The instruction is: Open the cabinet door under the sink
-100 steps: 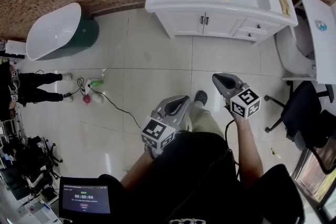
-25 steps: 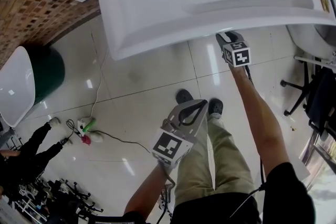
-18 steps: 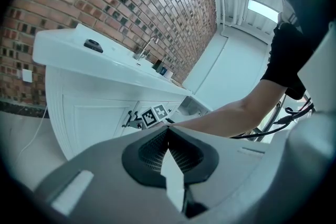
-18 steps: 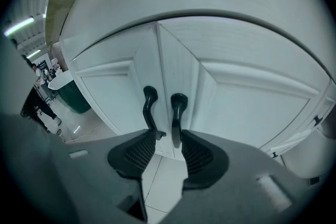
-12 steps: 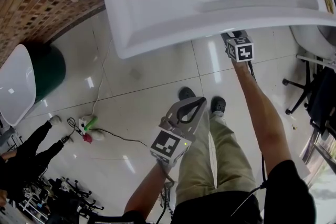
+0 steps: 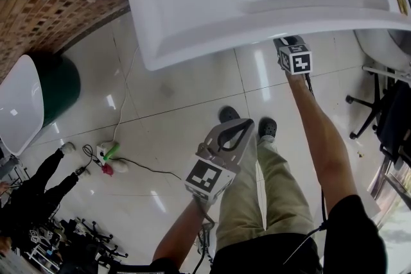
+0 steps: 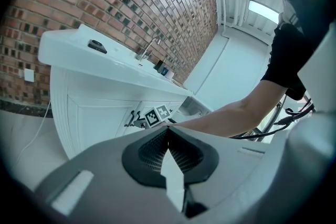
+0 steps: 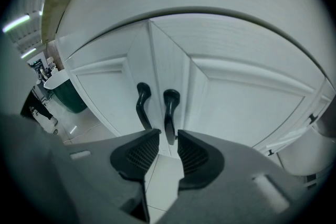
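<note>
The white panelled cabinet door [image 8: 247, 107] under the sink is shut. It lies flush with its twin, directly ahead of your right tongs [image 8: 168, 139]. Those tongs have just been closing, and the door's dark curved handle [image 8: 170, 105] hangs between the jaws, its lower tip level with the ribbed pads. A thin gap shows on either side of it, so I judge the pads are not yet pressing.

Just outside the jaw on the other side of the door seam sits the twin door's matching dark handle [image 8: 142, 105]. It is close enough that you should keep it out of the grip. Above both doors, the rim of the white table [image 6: 257, 3] that holds the sink overhangs the tongs.

Your left tongs [image 7: 168, 131] are closed on nothing. They hang well back from the cabinet and look at it from the side.

By my reading, the approach and line-up are done. What is left is to finish the squeeze on the one handle and draw the door outward on its hinge. No opening shows at the seam yet.
</note>
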`<state>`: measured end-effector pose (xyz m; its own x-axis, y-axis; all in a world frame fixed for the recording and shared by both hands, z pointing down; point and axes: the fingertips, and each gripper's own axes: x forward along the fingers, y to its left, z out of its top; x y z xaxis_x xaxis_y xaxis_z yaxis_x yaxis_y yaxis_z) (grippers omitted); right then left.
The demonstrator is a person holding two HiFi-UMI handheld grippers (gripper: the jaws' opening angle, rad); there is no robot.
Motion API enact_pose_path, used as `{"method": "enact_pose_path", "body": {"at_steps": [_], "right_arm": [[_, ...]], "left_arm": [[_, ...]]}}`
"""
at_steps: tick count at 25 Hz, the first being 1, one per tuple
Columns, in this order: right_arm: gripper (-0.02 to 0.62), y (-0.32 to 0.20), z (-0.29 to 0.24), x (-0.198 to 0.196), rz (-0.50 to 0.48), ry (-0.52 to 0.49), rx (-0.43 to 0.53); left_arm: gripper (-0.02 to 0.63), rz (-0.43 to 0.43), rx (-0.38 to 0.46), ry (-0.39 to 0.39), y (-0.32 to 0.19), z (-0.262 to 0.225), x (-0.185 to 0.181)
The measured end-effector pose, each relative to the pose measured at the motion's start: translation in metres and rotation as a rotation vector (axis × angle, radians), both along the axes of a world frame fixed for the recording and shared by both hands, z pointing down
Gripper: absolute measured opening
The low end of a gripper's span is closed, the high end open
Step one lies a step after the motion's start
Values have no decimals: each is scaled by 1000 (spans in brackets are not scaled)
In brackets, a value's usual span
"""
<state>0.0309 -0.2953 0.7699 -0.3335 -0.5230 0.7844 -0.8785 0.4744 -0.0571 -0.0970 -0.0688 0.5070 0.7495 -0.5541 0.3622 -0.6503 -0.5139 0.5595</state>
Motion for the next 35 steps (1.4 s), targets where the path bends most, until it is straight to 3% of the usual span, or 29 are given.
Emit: {"method": "enact_pose_path", "body": {"at_steps": [8, 14, 22, 35], "right_arm": [[99, -6, 2, -5, -15, 8, 12], [51, -16, 3, -3, 32, 18, 8], [43, -5, 1, -2, -10, 62, 3], [43, 36, -3, 16, -34, 59, -4]], "left_arm": [[17, -8, -5, 0, 5, 1, -5], [17, -12, -20, -4, 10, 4, -8], [17, -12, -24, -16, 15, 4, -6], [17, 40, -6, -37, 46, 2, 31]]}}
